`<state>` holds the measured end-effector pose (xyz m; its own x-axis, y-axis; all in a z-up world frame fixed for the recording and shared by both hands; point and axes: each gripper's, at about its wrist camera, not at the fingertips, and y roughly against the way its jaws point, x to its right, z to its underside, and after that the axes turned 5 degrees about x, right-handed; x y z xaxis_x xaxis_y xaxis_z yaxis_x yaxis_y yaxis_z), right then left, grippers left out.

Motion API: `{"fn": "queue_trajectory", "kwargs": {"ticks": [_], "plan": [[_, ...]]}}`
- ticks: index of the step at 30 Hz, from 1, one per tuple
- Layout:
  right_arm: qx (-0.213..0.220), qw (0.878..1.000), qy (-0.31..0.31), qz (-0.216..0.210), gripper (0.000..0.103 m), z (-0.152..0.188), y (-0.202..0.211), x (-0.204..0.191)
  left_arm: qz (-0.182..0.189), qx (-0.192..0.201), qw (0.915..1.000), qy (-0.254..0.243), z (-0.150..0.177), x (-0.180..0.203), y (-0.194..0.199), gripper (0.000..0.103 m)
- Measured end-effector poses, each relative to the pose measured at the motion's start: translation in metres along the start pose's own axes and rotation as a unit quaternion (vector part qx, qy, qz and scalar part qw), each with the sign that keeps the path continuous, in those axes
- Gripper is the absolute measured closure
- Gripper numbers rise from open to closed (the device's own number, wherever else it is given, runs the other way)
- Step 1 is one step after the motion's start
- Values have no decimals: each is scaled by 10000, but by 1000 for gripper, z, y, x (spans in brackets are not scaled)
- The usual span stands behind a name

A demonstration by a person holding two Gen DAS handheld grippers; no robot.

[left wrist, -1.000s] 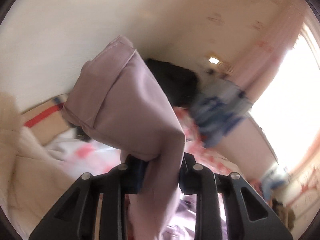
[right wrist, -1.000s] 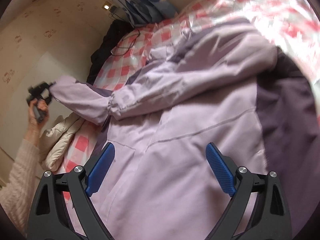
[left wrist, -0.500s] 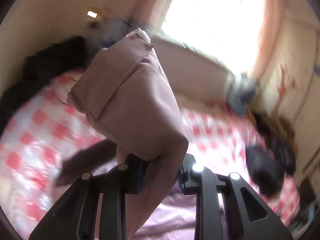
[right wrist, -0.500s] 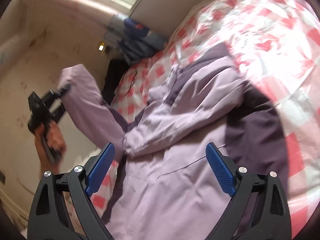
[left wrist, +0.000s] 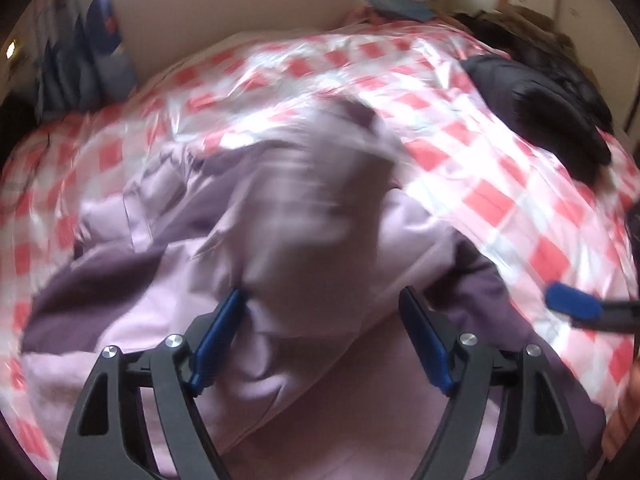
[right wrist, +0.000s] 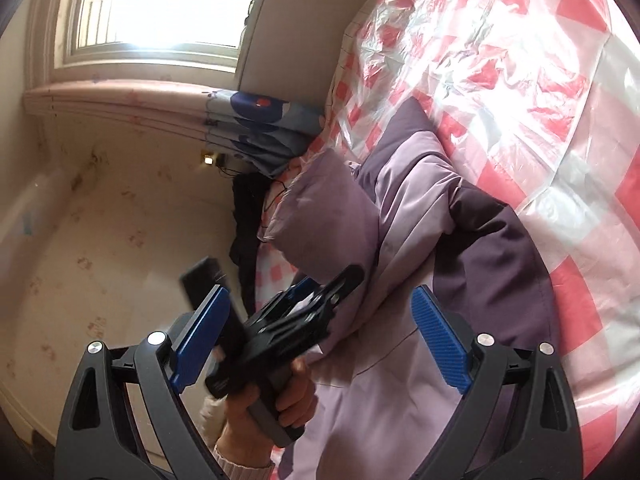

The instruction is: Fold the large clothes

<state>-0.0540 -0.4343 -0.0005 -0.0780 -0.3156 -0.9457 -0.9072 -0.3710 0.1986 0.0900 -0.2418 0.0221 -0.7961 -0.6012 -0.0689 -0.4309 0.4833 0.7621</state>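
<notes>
- Lilac sleeve [left wrist: 320, 216] lies across the jacket [left wrist: 360, 420], loose between the left gripper [left wrist: 320, 312], whose jaws have just been opening.
- Right gripper [right wrist: 320, 320] gapes empty, just beside.

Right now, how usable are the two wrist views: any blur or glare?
Left wrist view: heavy motion blur smears the lilac sleeve and the checked bed cover; only the left claw is sharp. Right wrist view: mostly sharp, but the window is blown out and the plastic sheet shows glare.
</notes>
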Motion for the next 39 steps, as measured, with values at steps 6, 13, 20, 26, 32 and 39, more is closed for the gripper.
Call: {"fn": "queue_trajectory", "kwargs": {"ticks": [6, 13, 20, 26, 32, 39], "plan": [[-283, 9992, 266, 34, 14, 4, -23, -4, -219, 228, 9993, 212, 30, -44, 73, 22], [-260, 9995, -182, 79, 14, -5, -55, 14, -1091, 197, 9915, 688, 95, -132, 137, 19], [-545, 9897, 990, 877, 85, -25, -108, -31, -1483, 439, 9688, 1939, 127, -222, 163, 19], [37, 9503, 3106, -215, 85, -36, -98, -162, -1464, 1667, 9377, 2675, 121, -254, 187, 14], [-245, 9613, 2590, 910, 85, -57, -121, -68, -1258, 1071, 9434, 2876, 121, -263, 108, 12], [-927, 9618, 1900, 1739, 74, -44, -124, 32, -1280, -205, 9490, 2876, 154, -264, 25, 6]]}}
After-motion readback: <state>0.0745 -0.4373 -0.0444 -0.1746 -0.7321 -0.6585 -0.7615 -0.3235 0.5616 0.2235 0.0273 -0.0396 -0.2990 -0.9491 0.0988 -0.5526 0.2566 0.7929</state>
